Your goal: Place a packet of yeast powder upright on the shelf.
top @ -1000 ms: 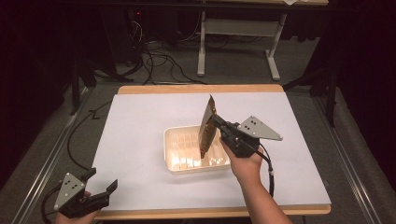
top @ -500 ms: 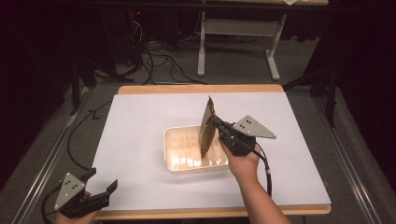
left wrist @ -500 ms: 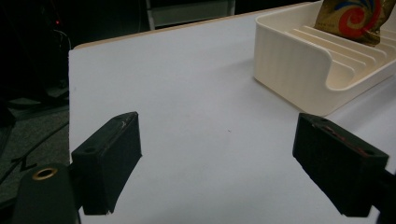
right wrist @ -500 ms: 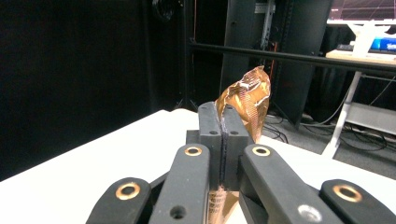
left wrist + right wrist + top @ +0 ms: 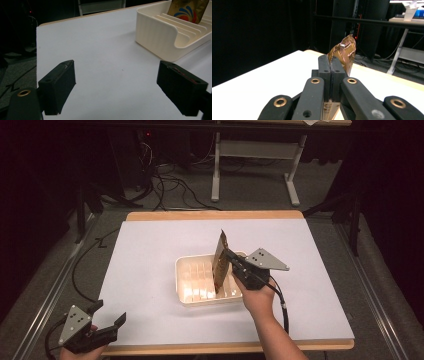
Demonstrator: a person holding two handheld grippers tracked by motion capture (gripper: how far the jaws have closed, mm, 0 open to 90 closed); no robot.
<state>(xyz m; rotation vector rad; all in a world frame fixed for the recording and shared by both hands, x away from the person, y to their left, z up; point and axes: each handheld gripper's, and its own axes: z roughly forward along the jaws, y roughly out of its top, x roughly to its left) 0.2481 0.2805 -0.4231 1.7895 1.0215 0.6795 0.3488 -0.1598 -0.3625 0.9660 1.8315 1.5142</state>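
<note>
White tabletop [image 5: 150,270]: right gripper [image 5: 231,256], clamping packet [image 5: 219,265], has sunk into tray [image 5: 181,285]

Two black two-jaw grippers, left gripper [image 5: 107,325] topped by a grey three-cornered plate dotted with dark screw holes, blocky matte pads, right gripper [image 5: 331,67] built of black linkage arms set with brass-ringed pivots, black cable [image 5: 282,307] trailed behind, forearms left unsleeved

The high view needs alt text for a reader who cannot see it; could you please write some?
The right gripper holds a thin golden packet upright over a cream slotted tray on a white table. The left gripper rests open at the table's near left corner.
</note>
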